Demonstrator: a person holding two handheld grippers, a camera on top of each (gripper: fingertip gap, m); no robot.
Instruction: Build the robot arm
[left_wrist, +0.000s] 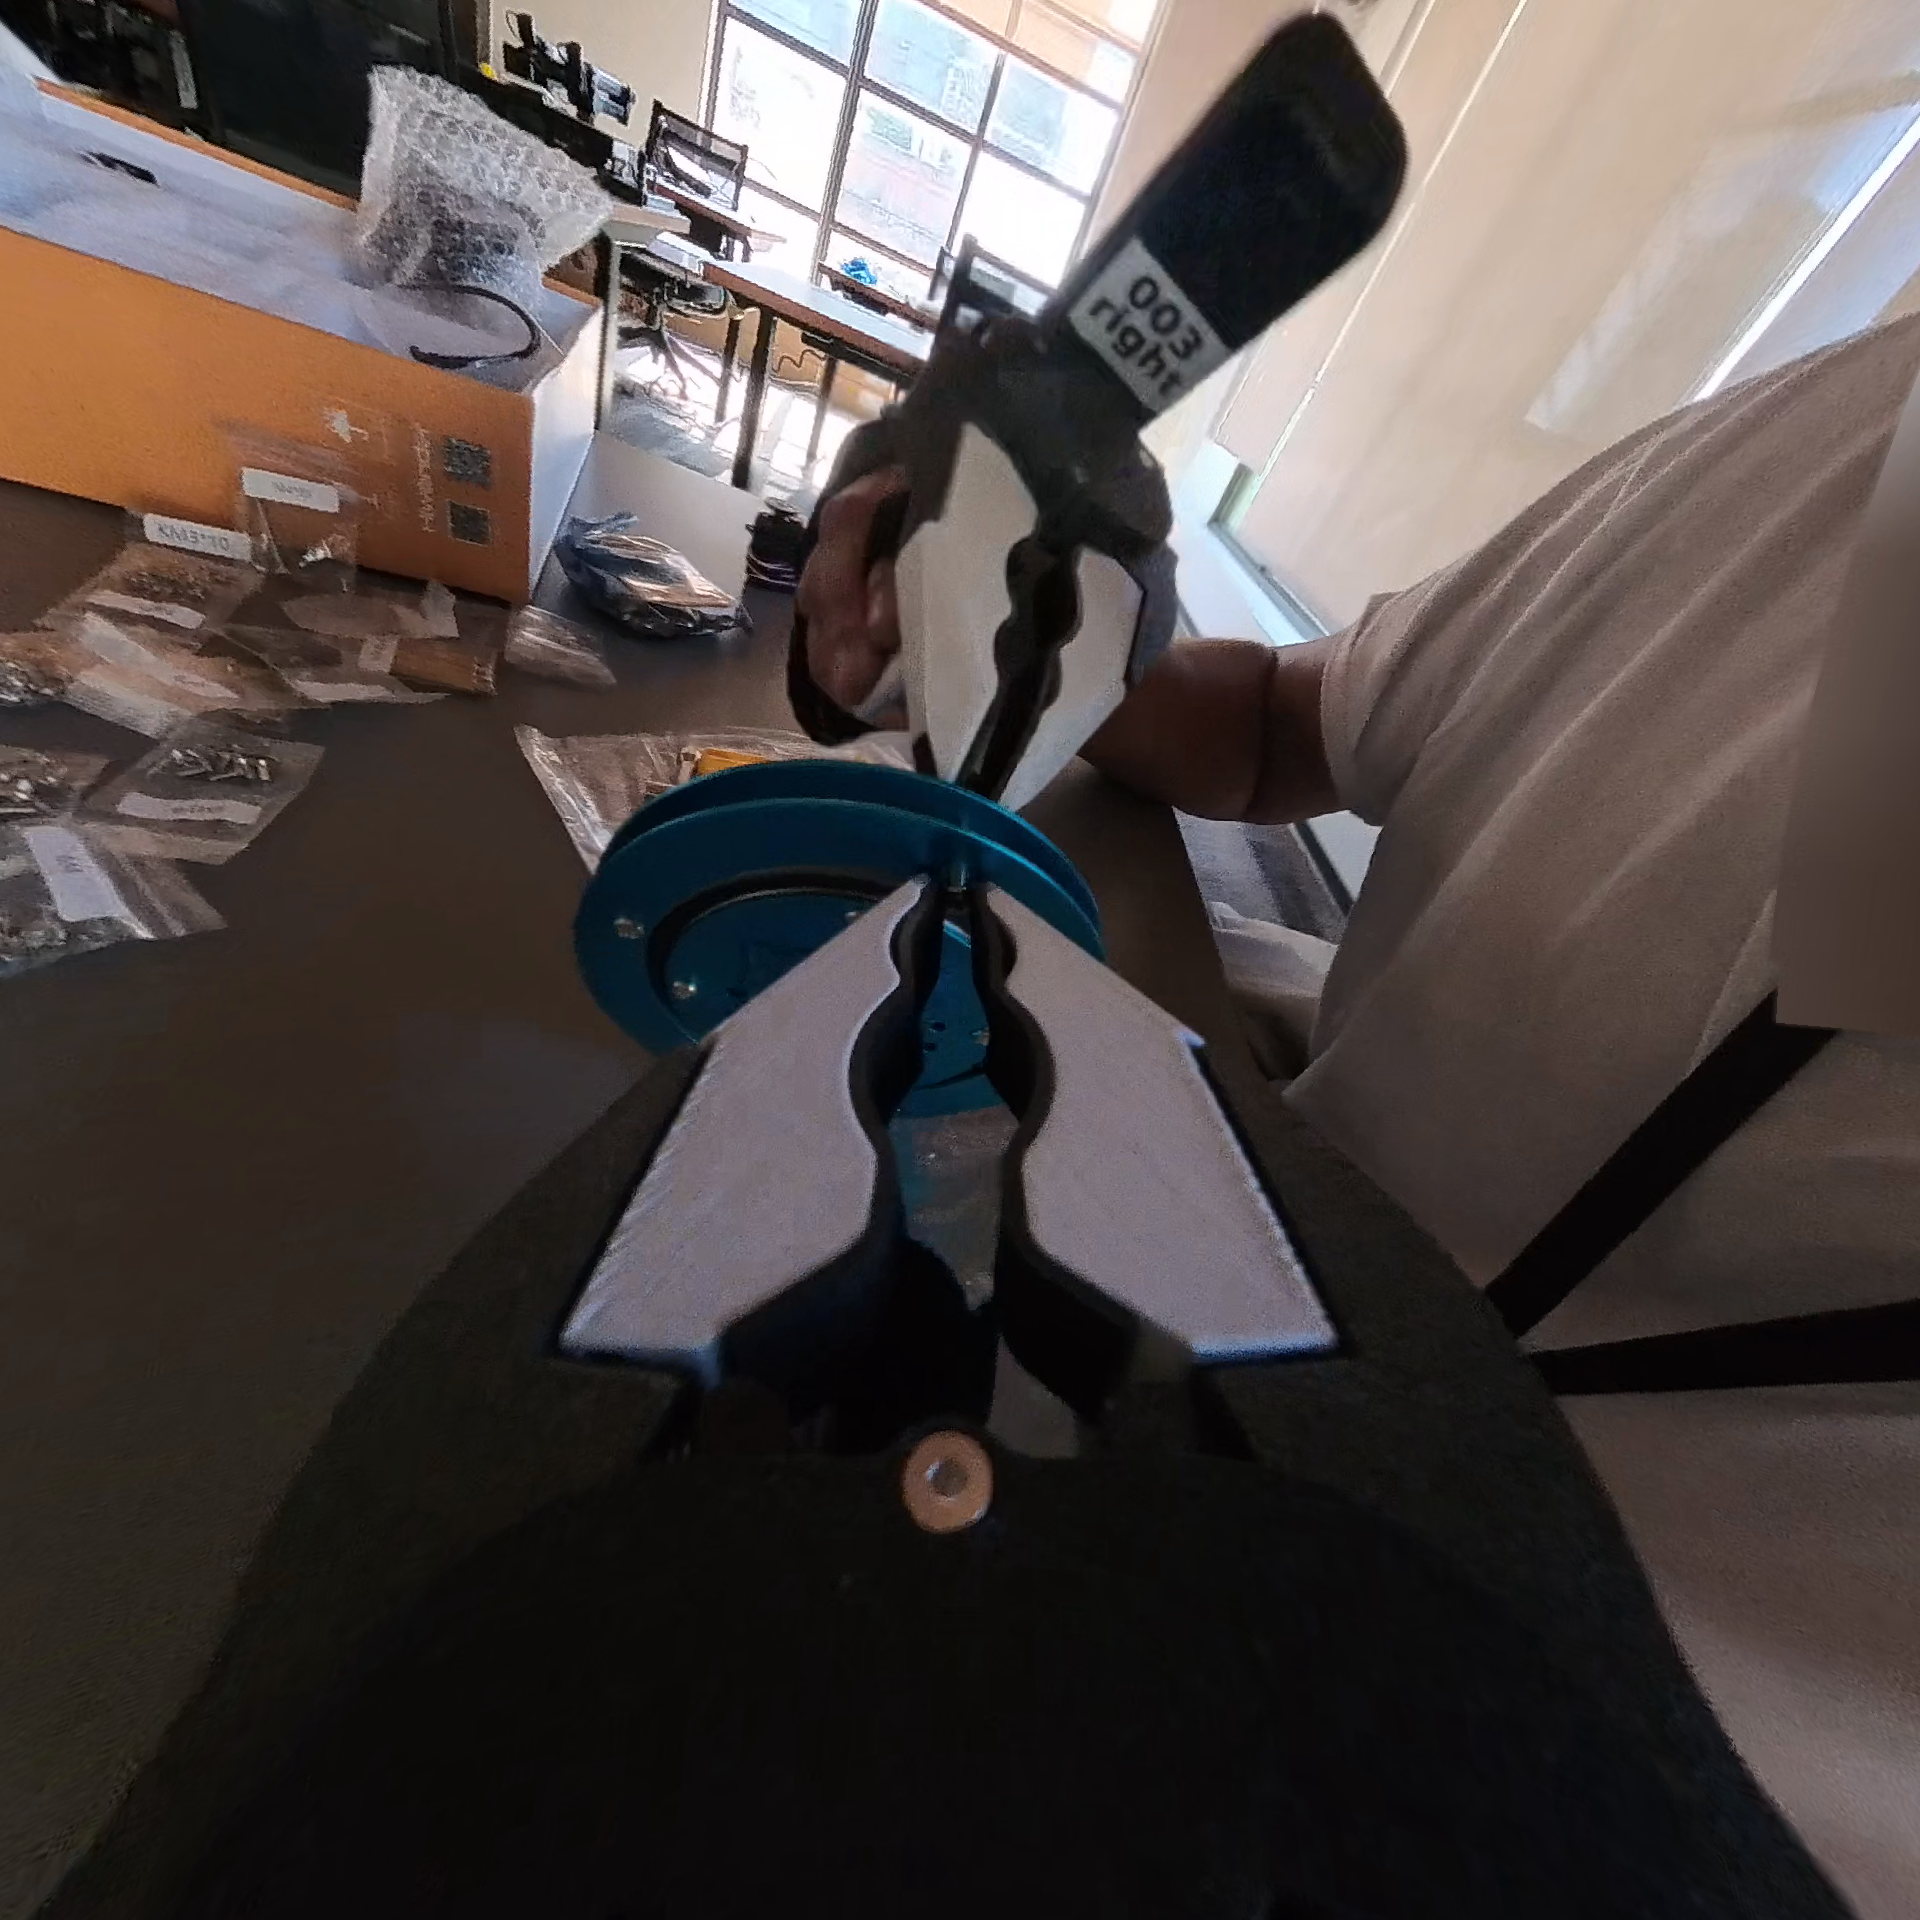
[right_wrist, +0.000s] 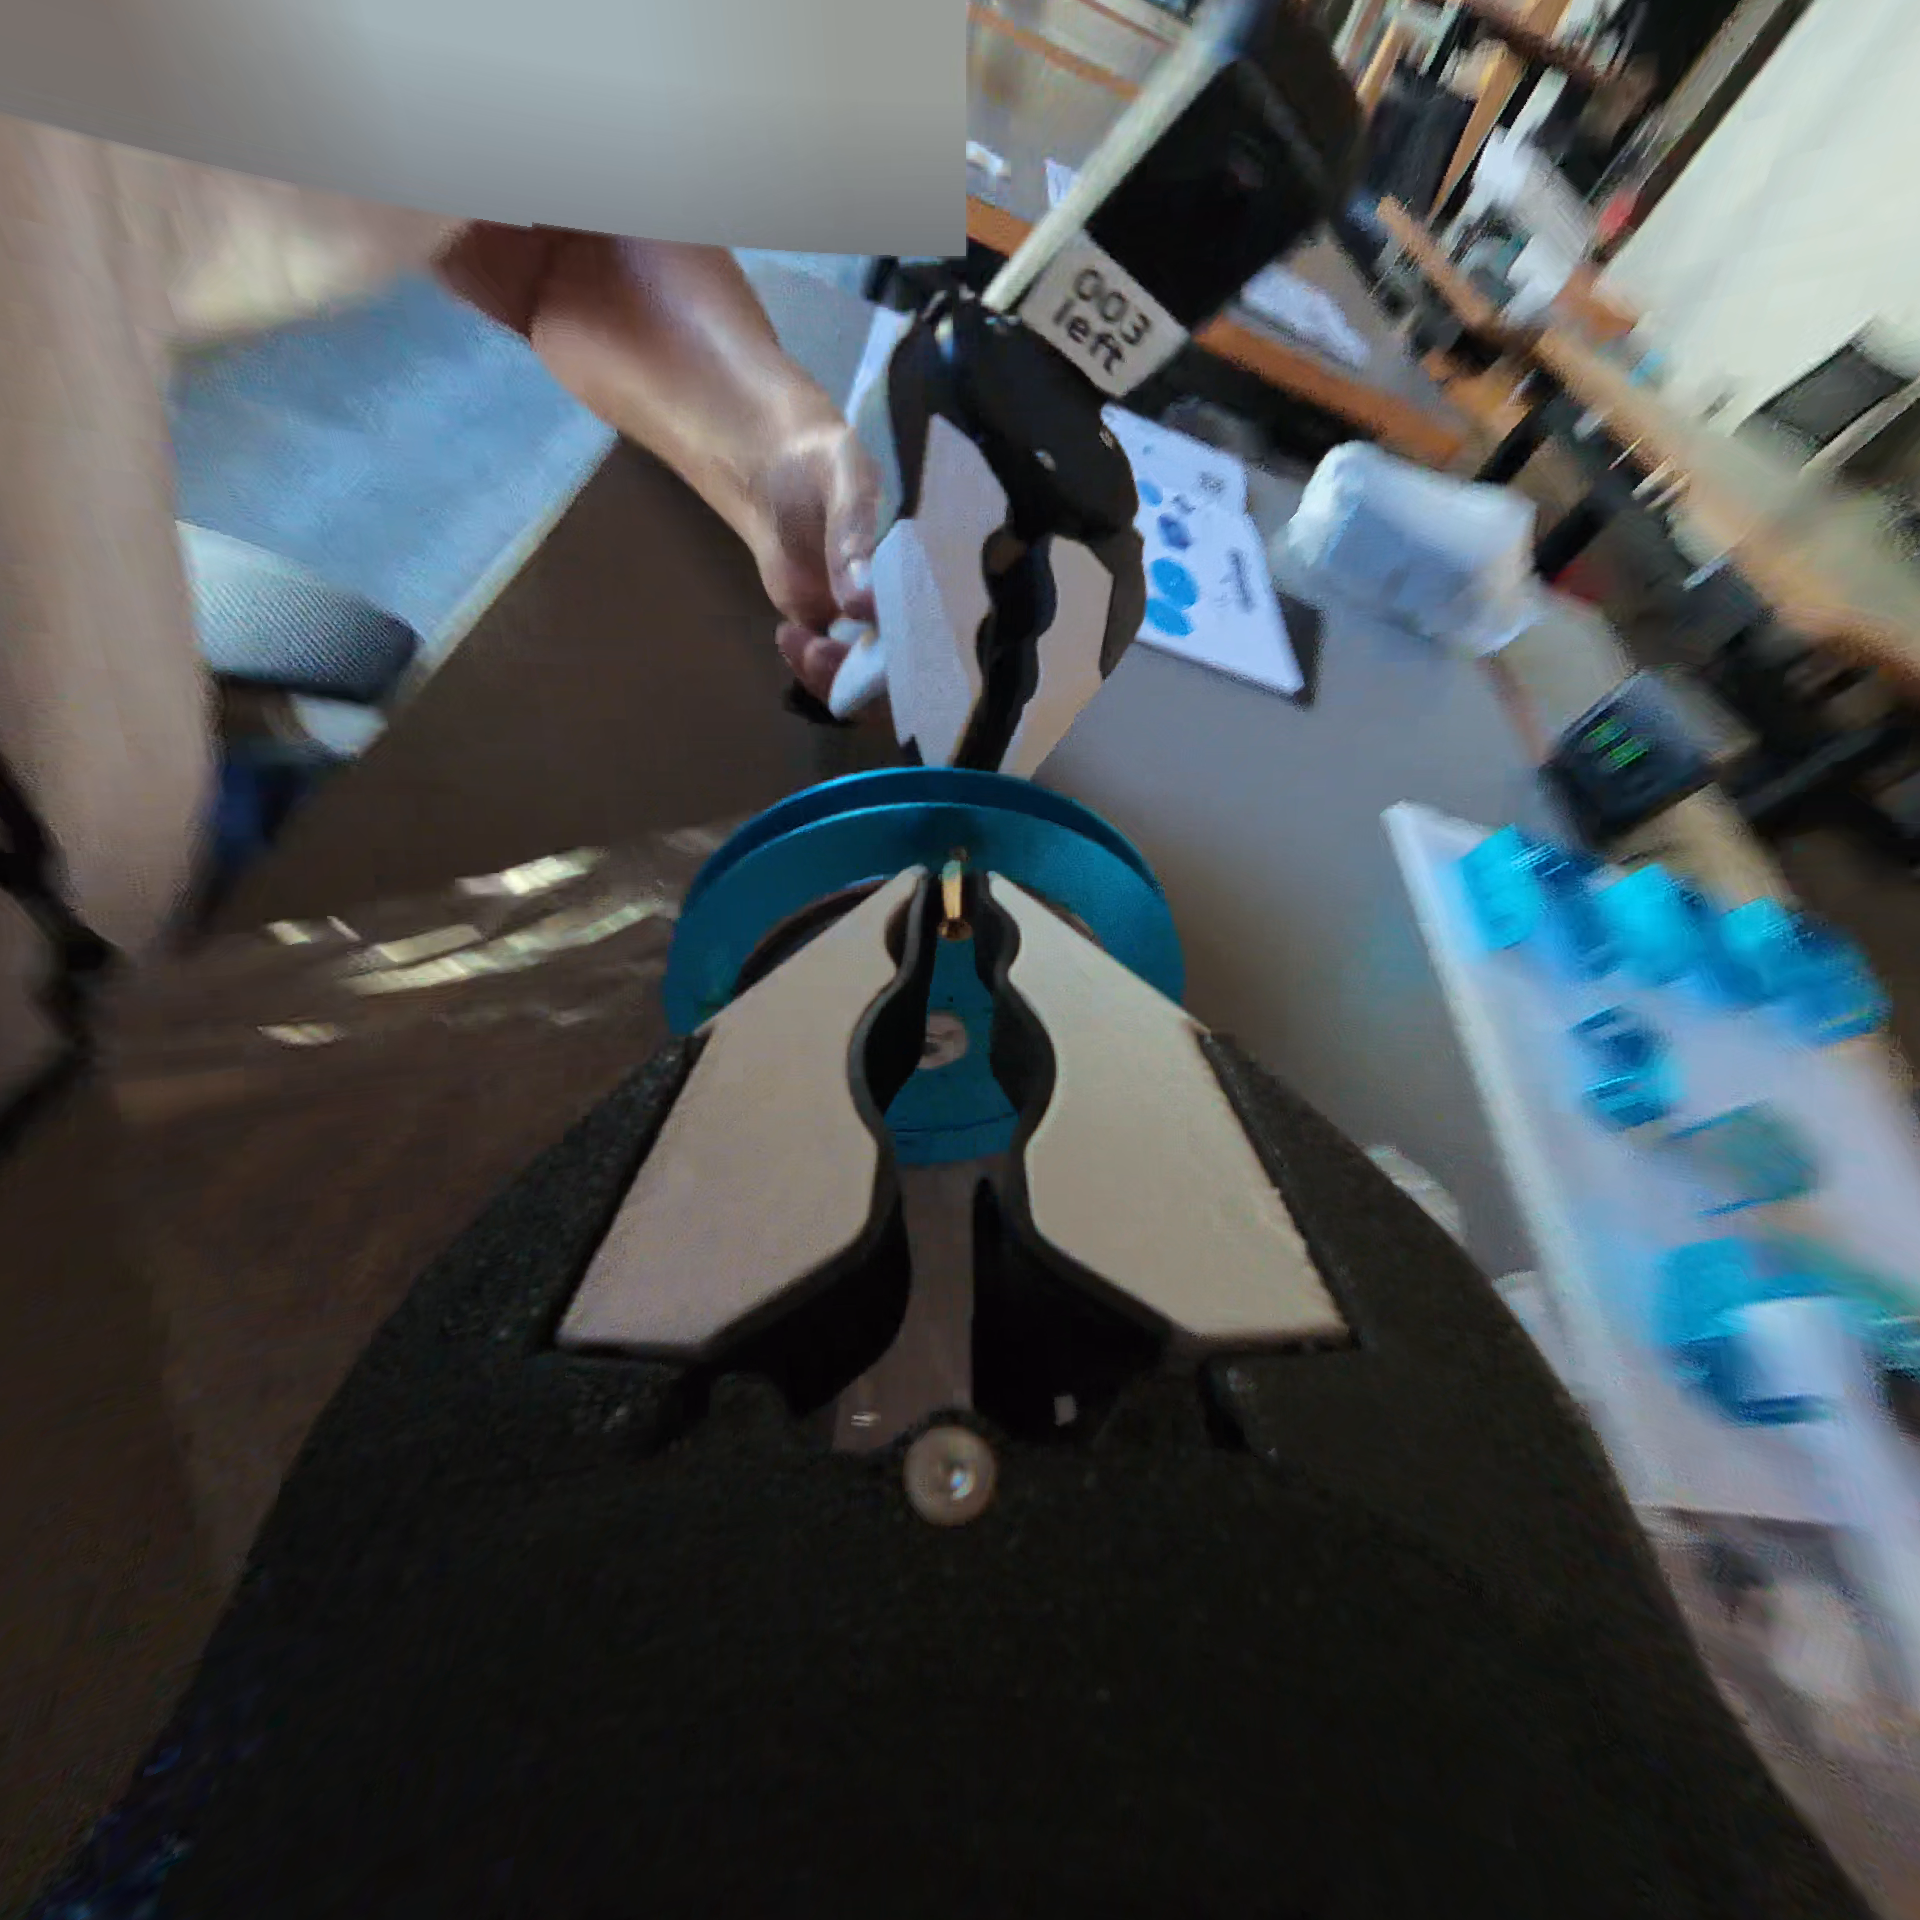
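A blue metal wheel (left_wrist: 665, 935), made of two round discs set a little apart, hangs just above the dark table (left_wrist: 312, 1195) between both grippers. My left gripper (left_wrist: 951, 888) is shut on the near rim of the wheel, with a small pin between its tips. My right gripper (left_wrist: 982, 790) comes down from above and is shut on the far rim. In the right wrist view, my right gripper (right_wrist: 951, 883) pinches the wheel (right_wrist: 727, 914) at a small brass spacer (right_wrist: 951, 909) between the discs. My left gripper (right_wrist: 982, 764) is shut on the opposite rim.
An orange and white box (left_wrist: 260, 416) with bubble wrap (left_wrist: 468, 187) stands at the left, with several small bags of screws (left_wrist: 156, 727) in front. A white tray of blue parts (right_wrist: 1662, 1091) and a printed sheet (right_wrist: 1205, 561) lie to the right. A person in a pale shirt (left_wrist: 1558, 831) sits close. My two grippers' fingertips are within a few centimetres of each other.
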